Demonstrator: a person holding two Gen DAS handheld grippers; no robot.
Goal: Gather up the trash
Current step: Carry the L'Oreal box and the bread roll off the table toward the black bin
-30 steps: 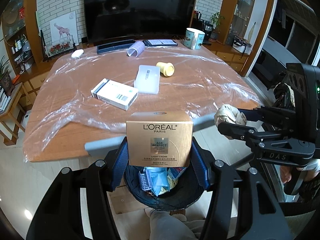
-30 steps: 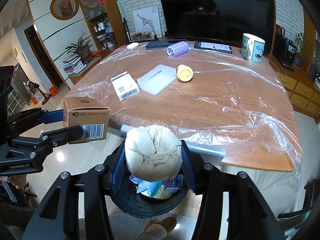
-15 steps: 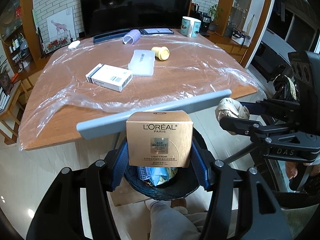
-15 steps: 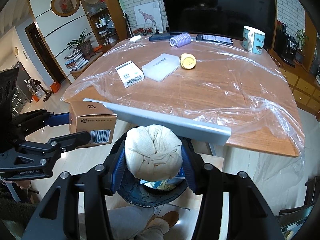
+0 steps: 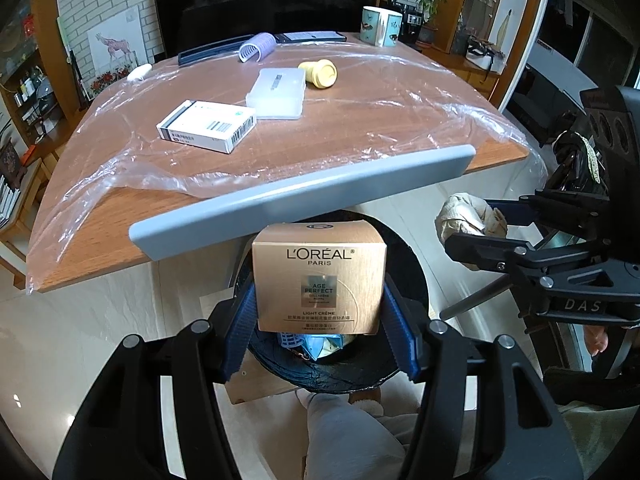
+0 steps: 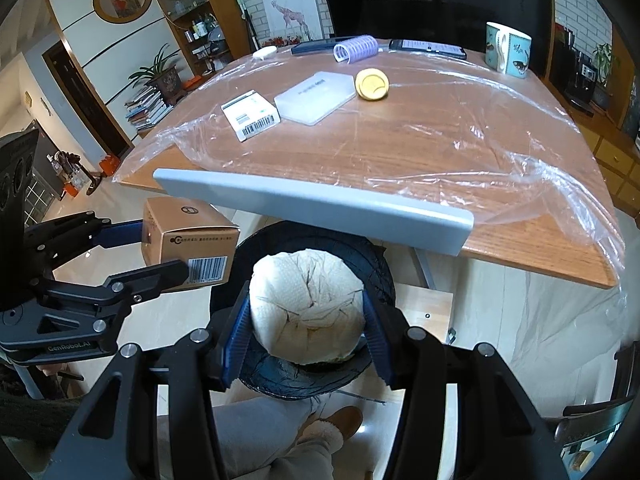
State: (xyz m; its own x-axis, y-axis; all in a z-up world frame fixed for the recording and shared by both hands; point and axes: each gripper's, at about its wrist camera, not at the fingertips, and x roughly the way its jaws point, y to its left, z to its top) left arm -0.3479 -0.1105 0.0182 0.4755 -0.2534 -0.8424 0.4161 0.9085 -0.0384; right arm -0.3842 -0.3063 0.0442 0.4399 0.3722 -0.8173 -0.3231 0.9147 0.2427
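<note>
My left gripper (image 5: 320, 312) is shut on a gold L'Oréal cream box (image 5: 320, 280) and holds it over the black-lined trash bin (image 5: 404, 264), which has wrappers inside. The box also shows in the right wrist view (image 6: 188, 236). My right gripper (image 6: 306, 328) is shut on a crumpled paper towel ball (image 6: 306, 304) above the same bin (image 6: 376, 260). In the left wrist view the ball (image 5: 468, 220) sits right of the box, clamped in the right gripper.
A grey chair-back rail (image 5: 304, 196) crosses above the bin. The wooden table (image 5: 360, 128) under clear plastic film carries a white medicine box (image 5: 208, 124), a translucent case (image 5: 278, 94), a yellow cap (image 5: 320, 74), a purple hair roller (image 5: 256, 46), phones and a mug (image 5: 380, 26).
Both grippers have drawn back and down from the table edge with their loads. They now hang over the open bin, below the grey rail.
</note>
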